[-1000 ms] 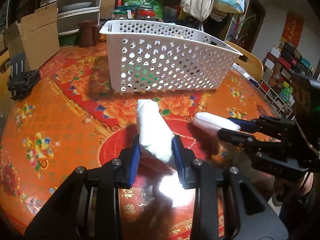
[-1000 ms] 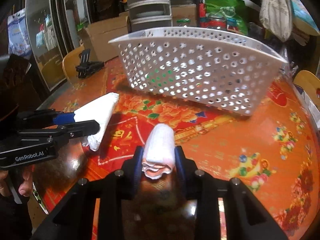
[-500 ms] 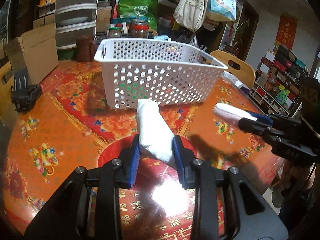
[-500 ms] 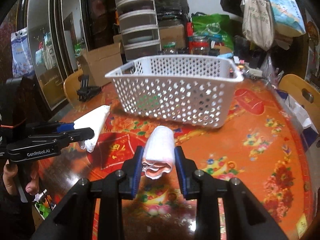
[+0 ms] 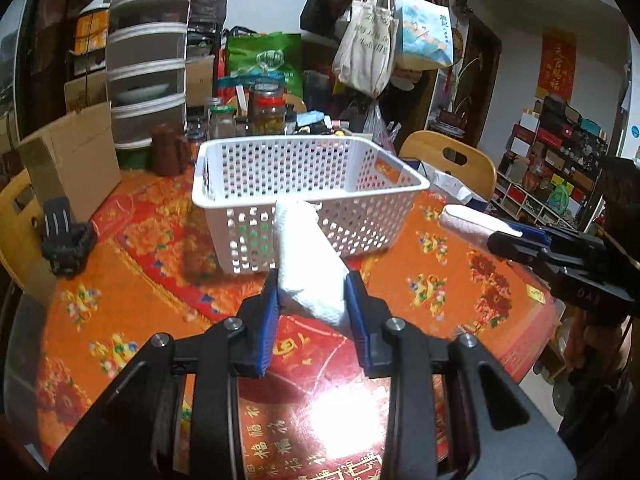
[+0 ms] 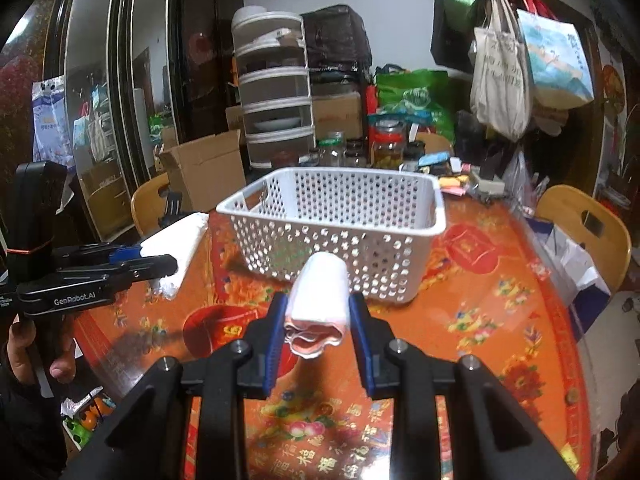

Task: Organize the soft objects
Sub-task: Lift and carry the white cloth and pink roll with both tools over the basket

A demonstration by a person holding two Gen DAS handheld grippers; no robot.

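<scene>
My left gripper (image 5: pixel 312 300) is shut on a folded white cloth (image 5: pixel 308 264) and holds it above the red table, in front of the white perforated basket (image 5: pixel 304 184). My right gripper (image 6: pixel 318 312) is shut on a rolled white and pink cloth (image 6: pixel 320 292), also held above the table before the basket (image 6: pixel 340 224). In the left wrist view the right gripper and its roll (image 5: pixel 472 224) sit to the right of the basket. In the right wrist view the left gripper's cloth (image 6: pixel 176 244) sits to the left. The basket looks empty.
A round table with a red and orange flowered cover (image 5: pixel 120 280) holds a cardboard box (image 5: pixel 72 160), a black clip-like object (image 5: pixel 64 240), jars (image 5: pixel 268 112) and clutter behind the basket. Wooden chairs (image 6: pixel 584 232) stand around it.
Both grippers have risen and pulled back from the basket with their cloths still held. The basket now appears smaller and lower, with its inside in view.
</scene>
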